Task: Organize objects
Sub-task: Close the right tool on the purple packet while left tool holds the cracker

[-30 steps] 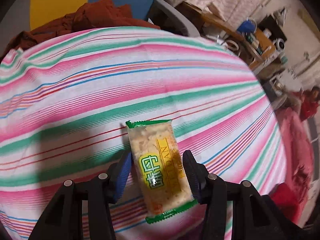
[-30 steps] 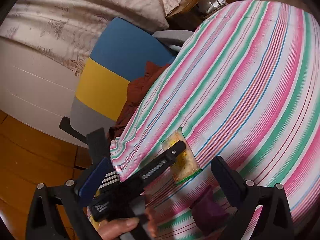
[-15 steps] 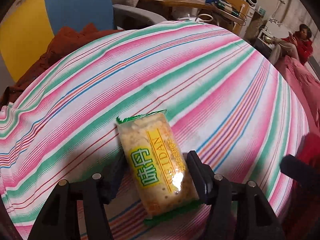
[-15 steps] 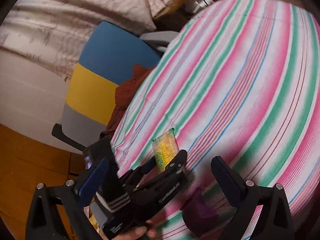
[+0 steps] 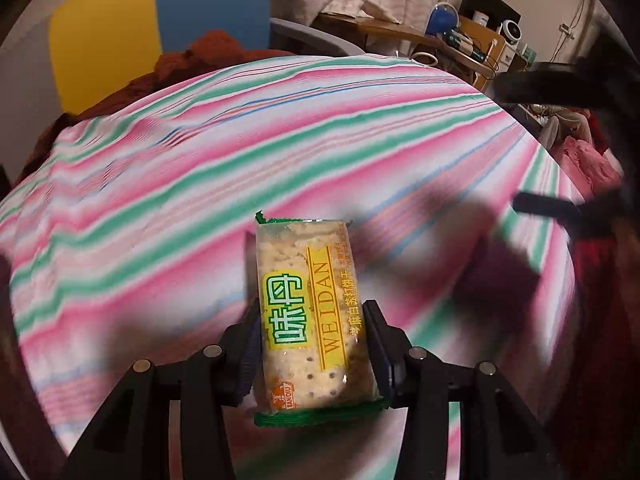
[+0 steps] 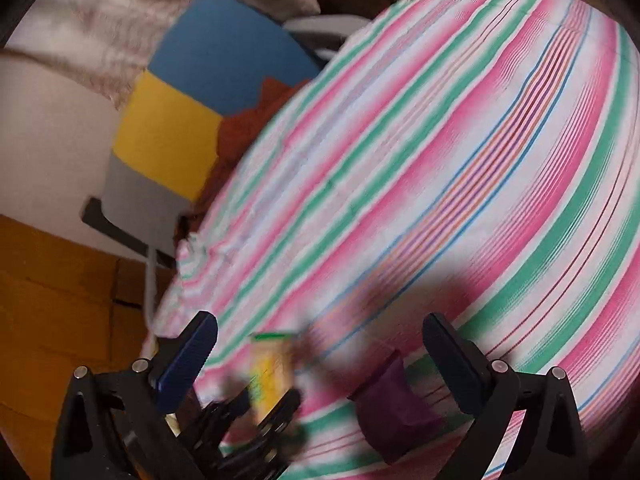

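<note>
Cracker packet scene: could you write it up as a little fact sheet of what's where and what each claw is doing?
surface: striped tablecloth, pink, green and white
held item: cracker packet, green-edged, yellow label, printed WEIDAN
left gripper: shut on the packet's sides
right gripper: open, holding nothing
also on cloth: dark purple pouch, below the right gripper
background: blue, yellow and grey chair
image quality: motion-blurred

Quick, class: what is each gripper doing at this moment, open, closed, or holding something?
Left gripper: closed on the cracker packet, lifted off the striped cloth.
Right gripper: open, holding nothing.
</note>
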Demonstrator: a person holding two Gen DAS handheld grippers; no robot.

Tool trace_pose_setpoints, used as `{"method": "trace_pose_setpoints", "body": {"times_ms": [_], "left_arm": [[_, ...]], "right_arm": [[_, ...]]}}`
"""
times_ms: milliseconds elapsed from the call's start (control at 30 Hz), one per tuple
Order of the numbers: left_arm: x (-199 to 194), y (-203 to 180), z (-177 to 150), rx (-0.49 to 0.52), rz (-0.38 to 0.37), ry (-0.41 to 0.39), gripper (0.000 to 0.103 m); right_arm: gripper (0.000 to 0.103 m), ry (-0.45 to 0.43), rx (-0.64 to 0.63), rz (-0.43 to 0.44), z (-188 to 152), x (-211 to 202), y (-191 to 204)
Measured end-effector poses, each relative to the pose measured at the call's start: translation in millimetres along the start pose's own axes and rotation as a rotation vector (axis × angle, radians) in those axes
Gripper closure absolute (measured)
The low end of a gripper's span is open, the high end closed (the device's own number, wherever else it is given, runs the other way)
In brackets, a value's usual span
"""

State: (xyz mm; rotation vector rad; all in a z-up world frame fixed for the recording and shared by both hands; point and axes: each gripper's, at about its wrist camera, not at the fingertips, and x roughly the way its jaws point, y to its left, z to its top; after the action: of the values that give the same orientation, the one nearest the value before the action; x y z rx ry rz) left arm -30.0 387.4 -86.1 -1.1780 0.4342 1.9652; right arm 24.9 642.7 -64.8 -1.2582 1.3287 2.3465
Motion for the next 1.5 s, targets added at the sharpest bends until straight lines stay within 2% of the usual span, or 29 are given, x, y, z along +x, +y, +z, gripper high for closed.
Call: {"method": "trace_pose_setpoints", "body": {"times_ms": [167, 267, 467, 733, 900, 1100, 1233, 1300, 1367, 1500], "left_arm": [[-25, 14, -43, -0.041, 0.007, -0.071, 0.056], [-29, 12, -54, -0.024, 0.02, -0.108, 0.055], [-26, 10, -62, 0.011, 0.023, -0.175, 0.053], [-24, 11, -64, 0.015, 0.014, -0.193, 0.053], [-24, 13, -65, 0.006, -0.003, -0.2, 0.053], [-25, 17, -66, -0.007, -0.023, -0.204, 0.054], [-25, 19, -66, -0.018, -0.039, -0.207, 0.054], [-26, 17, -67, -0.015, -0.035, -0.208, 0.054], [-26, 17, -67, -0.015, -0.036, -0.209, 0.054], [-26, 18, -67, -0.017, -0.039, -0.21, 0.054]], "right_arm": [[0.0, 0.081, -0.05, -0.071, -3, 18, 5], [0.0, 0.119, -0.079, -0.122, -6, 27, 7], [0.0, 0.173, -0.108, -0.196, -7, 39, 6], [0.0, 0.22, -0.191, -0.28, -15, 48, 15], [0.0, 0.336, -0.274, -0.335, -21, 53, 26], [0.0, 0.449, -0.458, -0.521, -39, 63, 28], [0.001, 0.472, -0.525, -0.582, -46, 68, 32], [0.004, 0.463, -0.547, -0.597, -47, 67, 34], [0.014, 0.445, -0.57, -0.588, -47, 64, 37], [0.027, 0.438, -0.617, -0.564, -51, 61, 43]]}}
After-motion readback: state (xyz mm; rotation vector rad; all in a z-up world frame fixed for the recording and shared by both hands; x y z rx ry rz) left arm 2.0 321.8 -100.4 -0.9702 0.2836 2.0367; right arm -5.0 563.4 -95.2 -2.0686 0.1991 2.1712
